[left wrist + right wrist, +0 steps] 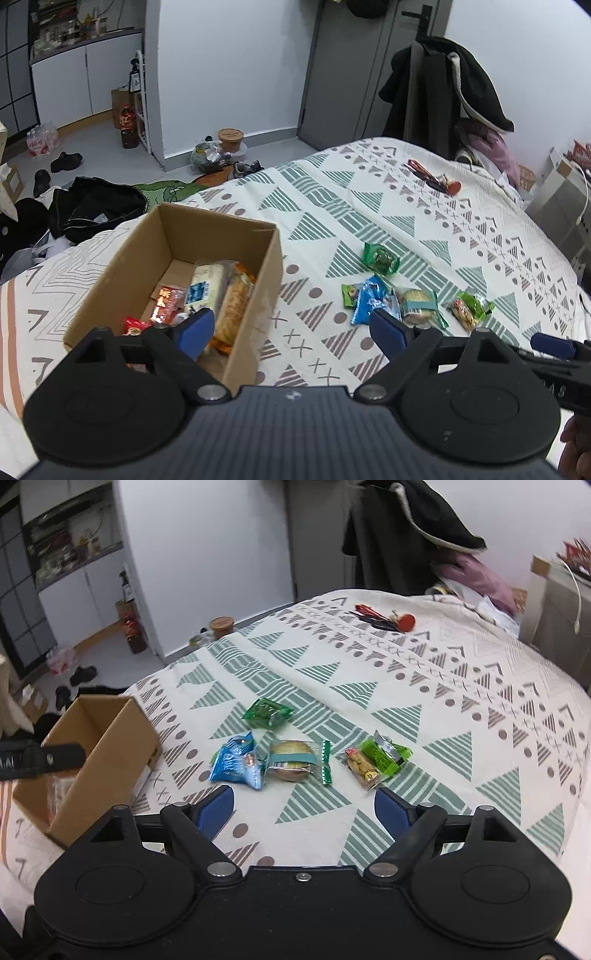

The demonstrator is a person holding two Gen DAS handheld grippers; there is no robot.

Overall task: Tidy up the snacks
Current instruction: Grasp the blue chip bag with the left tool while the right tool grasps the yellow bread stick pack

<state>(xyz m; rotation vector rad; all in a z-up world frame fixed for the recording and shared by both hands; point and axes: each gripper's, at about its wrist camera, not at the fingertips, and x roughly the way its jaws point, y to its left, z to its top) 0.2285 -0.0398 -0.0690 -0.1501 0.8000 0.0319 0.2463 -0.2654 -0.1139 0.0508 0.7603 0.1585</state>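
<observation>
Both tongs, left and right, hang spread and empty over the bed; the cardboard box (partly filled) sits near its left edge, loose snack packets mid-bed.

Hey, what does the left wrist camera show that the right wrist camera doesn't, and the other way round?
Only the left wrist view looks down into the cardboard box and shows the snack packets already inside it, plus a small green packet tucked by the blue one.

Only the right wrist view shows the bedspread on the far right and the open right gripper over it.

Both show the loose snacks on the bed: green packet, blue packet, round biscuit pack and green-wrapped cookie pack. The left gripper is open too.
</observation>
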